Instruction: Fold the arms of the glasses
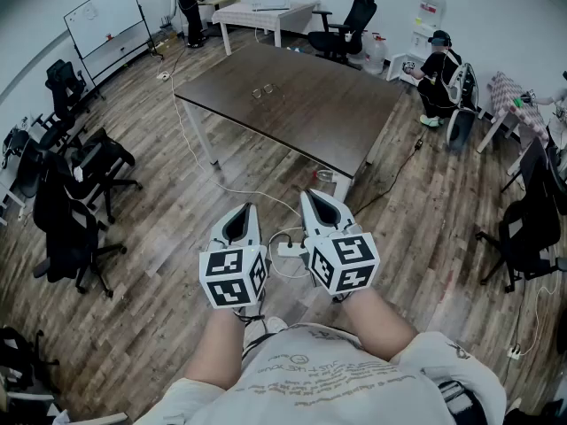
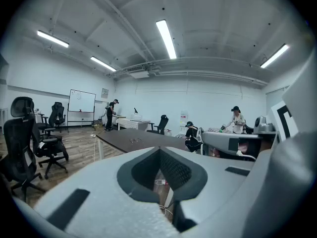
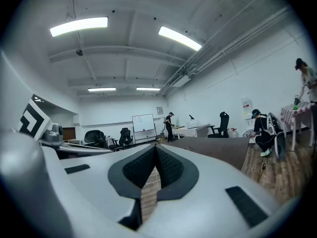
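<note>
Ahead, table (image 1: pixel 301 113) stands well apart from both grippers, floor (image 1: pixel 168 237) between. Left gripper (image 1: pixel 244 207) and right gripper (image 1: pixel 307 195) side by side, jaws of each closed on nothing. Power strip (image 1: pixel 285 249) lies on floor below them. Glasses (image 1: pixel 263 89) on table, straight ahead, neither gripper clearly nearer; long axis too small to tell.

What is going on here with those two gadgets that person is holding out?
A person stands on the wooden floor holding a left gripper and a right gripper side by side. Both have their jaws together with nothing between them. The job is to fold the arms of some glasses, which seem to be the small clear thing on the dark table ahead. Neither gripper is near them, so the folding has not begun.
</note>
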Action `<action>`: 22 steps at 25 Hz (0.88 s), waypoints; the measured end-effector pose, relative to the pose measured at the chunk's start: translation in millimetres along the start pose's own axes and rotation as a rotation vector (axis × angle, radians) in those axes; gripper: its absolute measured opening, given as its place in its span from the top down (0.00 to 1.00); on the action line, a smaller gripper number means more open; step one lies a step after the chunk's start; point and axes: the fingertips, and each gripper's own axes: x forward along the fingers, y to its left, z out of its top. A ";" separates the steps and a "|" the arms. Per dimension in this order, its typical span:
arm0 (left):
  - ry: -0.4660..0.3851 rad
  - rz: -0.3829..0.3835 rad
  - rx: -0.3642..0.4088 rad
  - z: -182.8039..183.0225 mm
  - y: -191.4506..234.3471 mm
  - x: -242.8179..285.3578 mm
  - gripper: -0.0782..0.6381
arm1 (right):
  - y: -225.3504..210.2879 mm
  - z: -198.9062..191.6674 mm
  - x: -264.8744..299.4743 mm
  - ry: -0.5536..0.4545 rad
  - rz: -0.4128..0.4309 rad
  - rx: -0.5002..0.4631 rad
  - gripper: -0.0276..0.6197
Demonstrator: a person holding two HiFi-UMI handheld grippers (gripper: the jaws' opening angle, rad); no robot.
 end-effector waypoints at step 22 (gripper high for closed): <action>0.040 0.019 -0.088 -26.9 99.7 6.1 0.87 | 47.7 -35.4 73.7 0.028 -0.010 -0.021 0.93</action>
